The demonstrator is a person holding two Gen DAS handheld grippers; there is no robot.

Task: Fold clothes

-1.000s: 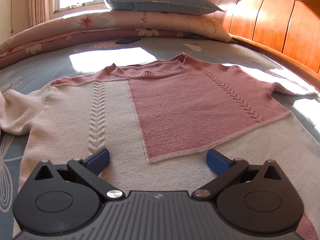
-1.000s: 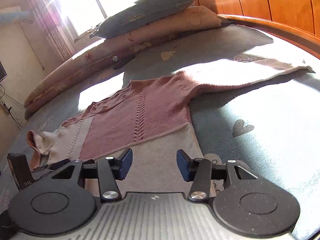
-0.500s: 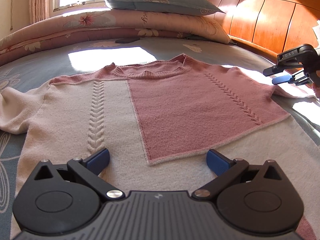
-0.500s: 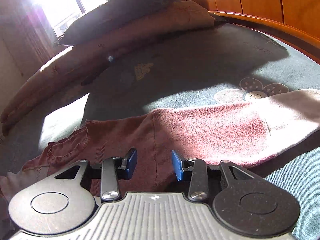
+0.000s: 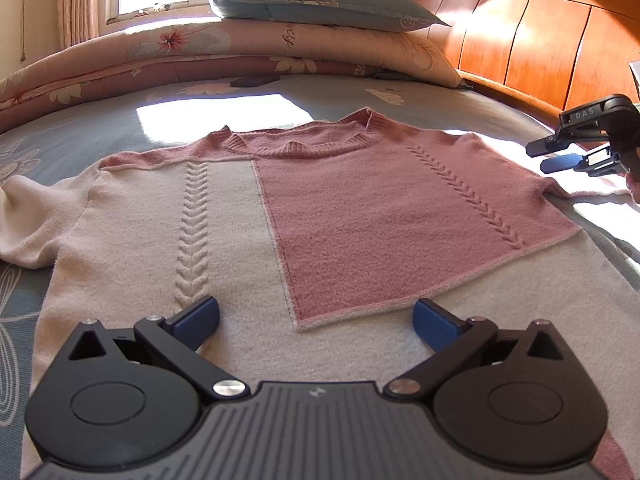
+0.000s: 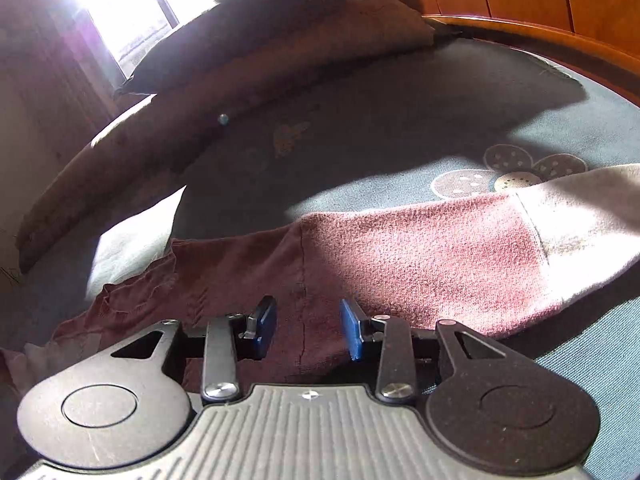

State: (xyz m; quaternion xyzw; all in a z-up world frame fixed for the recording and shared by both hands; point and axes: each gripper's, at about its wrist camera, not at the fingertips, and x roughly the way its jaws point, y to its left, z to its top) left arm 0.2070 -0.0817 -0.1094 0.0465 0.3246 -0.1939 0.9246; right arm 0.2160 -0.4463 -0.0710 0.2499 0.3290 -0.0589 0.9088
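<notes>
Right claw [image 6: 307,330] just swung over from sweater [image 5: 280,232] hem to far right shoulder, now parked over sleeve [image 6: 440,252] seam, jaws closing, nothing pinched yet. Left claw [image 5: 316,320] released, hovering over near hem. Sweater flat on bed [image 5: 420,100]. Guessing sleeve fold-in next.

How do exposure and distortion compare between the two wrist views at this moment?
Left wrist view: evenly lit, the sweater sharp, with a blown-out sun patch on the bed sheet and fisheye bending at the edges. Right wrist view: window glare washes out the top left, the pillows sink into dark shadow, and only the sleeve catches sun.
</notes>
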